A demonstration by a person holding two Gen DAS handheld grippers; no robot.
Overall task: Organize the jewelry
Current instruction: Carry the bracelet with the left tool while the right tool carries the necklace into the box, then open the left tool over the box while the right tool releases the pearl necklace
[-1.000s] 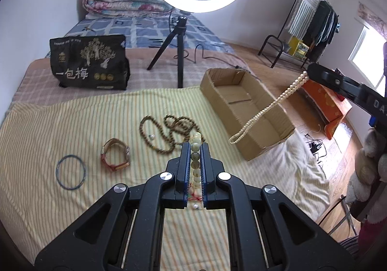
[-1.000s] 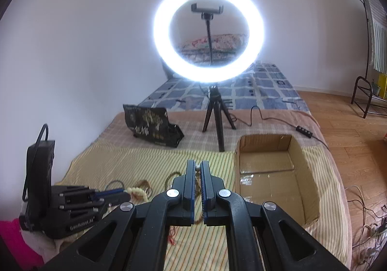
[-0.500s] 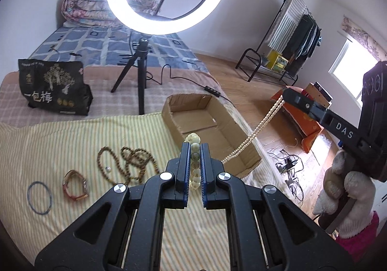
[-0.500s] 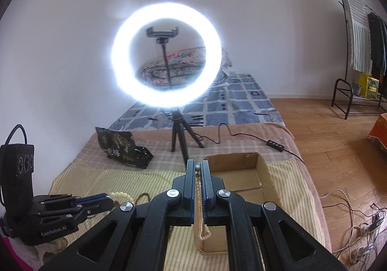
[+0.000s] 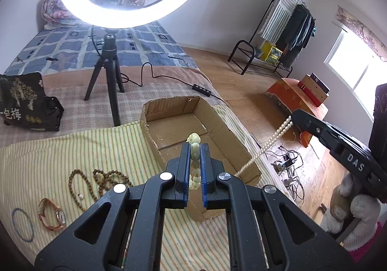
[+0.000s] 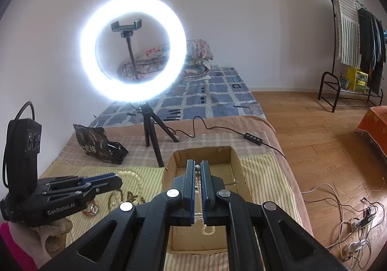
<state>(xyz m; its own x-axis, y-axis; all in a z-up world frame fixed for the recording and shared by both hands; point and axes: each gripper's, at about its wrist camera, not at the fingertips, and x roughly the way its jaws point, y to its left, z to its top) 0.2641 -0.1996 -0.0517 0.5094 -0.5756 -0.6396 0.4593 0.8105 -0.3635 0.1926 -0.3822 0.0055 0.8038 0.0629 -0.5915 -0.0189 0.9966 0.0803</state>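
My left gripper [image 5: 195, 145] is shut on a pale green bead bracelet [image 5: 195, 138], held above the open cardboard box [image 5: 169, 104]. The right gripper [image 5: 293, 116] comes in from the right, shut on a pearl necklace [image 5: 275, 134] whose strand hangs down past the box's right wall. In the right wrist view my right gripper [image 6: 197, 162] clamps the pearl necklace [image 6: 197, 178] over the box [image 6: 232, 157], and the left gripper [image 6: 118, 180] is at the left. A brown bead necklace [image 5: 96, 179], a watch [image 5: 52, 215] and a blue ring [image 5: 23, 223] lie on the striped cloth.
A ring light on a tripod [image 5: 108, 72] stands behind the box, its cable and controller [image 5: 202, 89] trailing right. A black bag [image 5: 24, 101] sits at the back left. The bed's edge drops to a wooden floor with cables [image 5: 287, 162] to the right.
Both grippers have moved right with their jewellery. The bracelet went from above the brown beads to above the box, and the pearl strand now hangs at the box's right side.
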